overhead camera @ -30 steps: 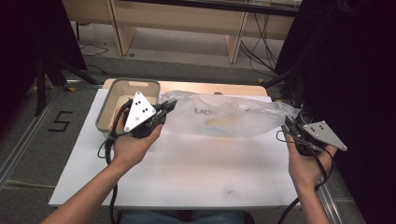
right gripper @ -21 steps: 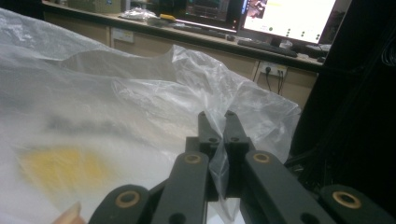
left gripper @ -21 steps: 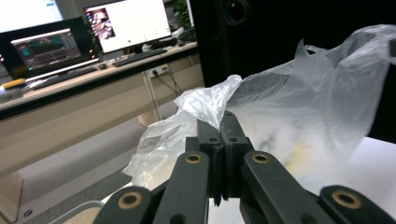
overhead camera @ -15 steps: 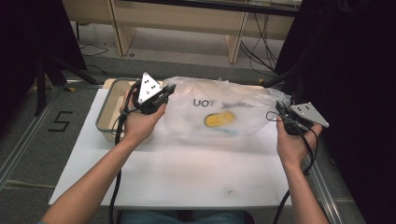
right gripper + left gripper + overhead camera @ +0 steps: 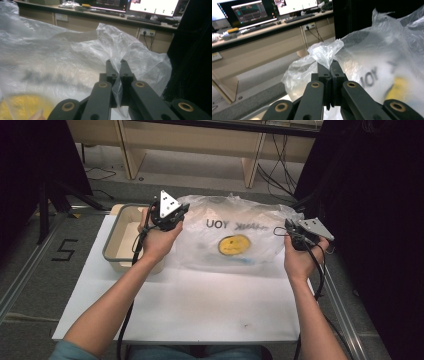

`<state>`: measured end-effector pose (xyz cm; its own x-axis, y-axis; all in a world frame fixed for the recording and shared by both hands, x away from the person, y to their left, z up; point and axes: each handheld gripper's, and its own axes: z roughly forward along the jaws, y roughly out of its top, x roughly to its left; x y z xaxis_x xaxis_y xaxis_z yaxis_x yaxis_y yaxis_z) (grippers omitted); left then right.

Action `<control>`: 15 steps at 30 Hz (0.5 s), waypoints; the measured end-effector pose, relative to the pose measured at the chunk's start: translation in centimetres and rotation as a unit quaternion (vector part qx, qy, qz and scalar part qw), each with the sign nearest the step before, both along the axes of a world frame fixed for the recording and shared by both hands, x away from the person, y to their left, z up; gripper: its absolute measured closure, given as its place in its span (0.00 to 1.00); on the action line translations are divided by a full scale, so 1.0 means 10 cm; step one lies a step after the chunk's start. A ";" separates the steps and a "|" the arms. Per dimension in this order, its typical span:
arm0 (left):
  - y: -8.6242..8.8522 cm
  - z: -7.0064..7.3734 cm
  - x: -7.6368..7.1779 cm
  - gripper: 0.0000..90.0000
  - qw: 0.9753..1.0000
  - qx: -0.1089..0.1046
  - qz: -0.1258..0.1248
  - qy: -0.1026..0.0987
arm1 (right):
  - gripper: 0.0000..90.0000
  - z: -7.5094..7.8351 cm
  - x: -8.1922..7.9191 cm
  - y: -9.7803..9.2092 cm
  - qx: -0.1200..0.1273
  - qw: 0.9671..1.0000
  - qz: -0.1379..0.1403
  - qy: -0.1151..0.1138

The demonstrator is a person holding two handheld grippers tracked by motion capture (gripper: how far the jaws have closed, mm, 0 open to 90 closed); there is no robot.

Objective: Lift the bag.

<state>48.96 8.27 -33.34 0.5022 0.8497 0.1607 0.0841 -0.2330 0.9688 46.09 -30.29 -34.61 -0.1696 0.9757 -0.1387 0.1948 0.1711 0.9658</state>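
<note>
**High view: thin printed bag stretched between both grips**

High view shows me the clear, thin plastic bag with black lettering and a yellow round print (image 5: 235, 237) spread over the far half of the white table (image 5: 200, 305), held taut at its two ends. I judge it nearly weightless, soft and slick; it will crumple, slide out of a loose pinch and tear if I pull too hard. The bunched edges are the right places to hold, where the film is gathered thick.

My left hand-held gripper (image 5: 329, 65) has its jaws pressed together on a gathered tuft of the film at the bag's left end. My right hand-held gripper (image 5: 116, 64) stands nearly closed, with a fold of film pinched between its jaws at the right end.

Both forearms reach in from the near edge, wrists level, the two hands well apart. A beige rectangular tray (image 5: 116, 237) sits just beside the left hand.
</note>
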 end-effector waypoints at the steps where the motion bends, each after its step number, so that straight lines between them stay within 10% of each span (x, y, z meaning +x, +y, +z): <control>1: 0.00 -0.02 0.02 0.99 1.000 0.002 0.002 0.004 | 1.00 -0.02 0.03 0.01 0.001 1.000 0.000 0.002; 15: -0.02 -0.29 0.23 0.99 0.998 0.012 0.020 0.057 | 1.00 -0.23 0.23 0.12 -0.002 0.999 0.010 0.048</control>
<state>51.23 8.03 -36.23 0.4835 0.8664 0.1251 0.2028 -0.2498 0.9468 48.37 -29.08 -36.93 -0.2027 0.9713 -0.1249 0.2833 0.1802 0.9419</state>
